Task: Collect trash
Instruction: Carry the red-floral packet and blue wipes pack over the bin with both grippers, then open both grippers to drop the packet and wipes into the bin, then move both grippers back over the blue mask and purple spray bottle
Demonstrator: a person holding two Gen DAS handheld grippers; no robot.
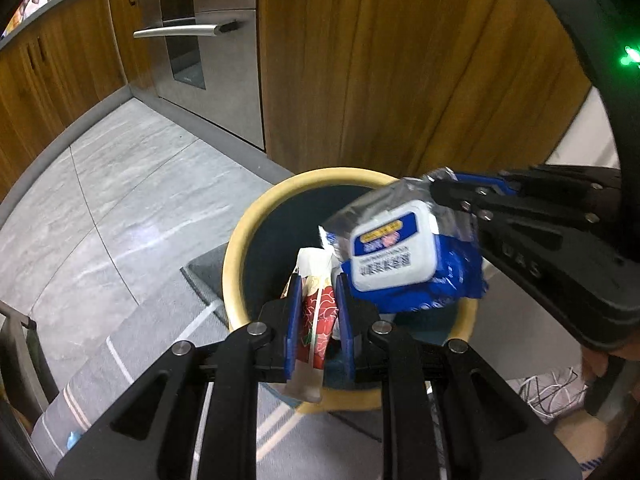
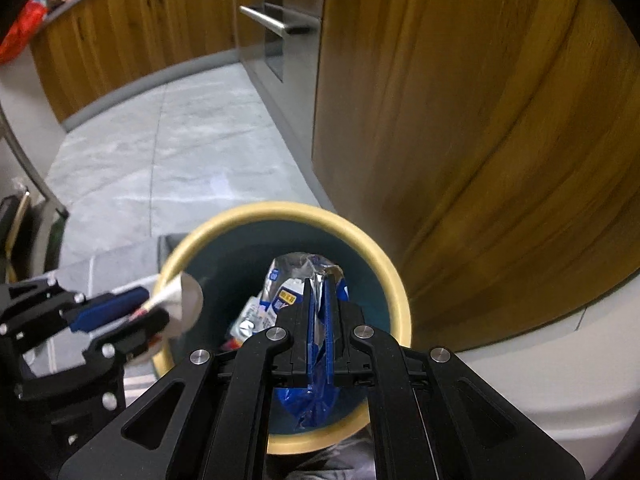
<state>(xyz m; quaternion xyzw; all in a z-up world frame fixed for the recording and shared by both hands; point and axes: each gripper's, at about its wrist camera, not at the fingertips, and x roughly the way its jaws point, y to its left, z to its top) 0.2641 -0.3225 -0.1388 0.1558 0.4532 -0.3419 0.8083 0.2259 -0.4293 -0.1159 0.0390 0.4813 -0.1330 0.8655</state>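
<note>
From the left wrist, our left tool [image 1: 318,316] pinches a red wrapper [image 1: 316,312] over the bin [image 1: 236,256]. From the right wrist, our right tool [image 2: 319,312] pinches the blue wipes pack [image 2: 316,396] directly above the bin's mouth.

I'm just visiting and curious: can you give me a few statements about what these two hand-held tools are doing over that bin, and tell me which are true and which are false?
1. The left tool is clamped on a red and white wrapper. True.
2. The right tool is open and holds nothing. False: it is shut on a blue wet wipes pack.
3. Both pieces of trash are held above the mouth of the round bin. True.
4. The bin has a bright red rim. False: the rim is pale yellow and the inside is dark.
5. The bin stands on a kitchen counter. False: it stands on the floor beside a wooden cabinet.
</note>
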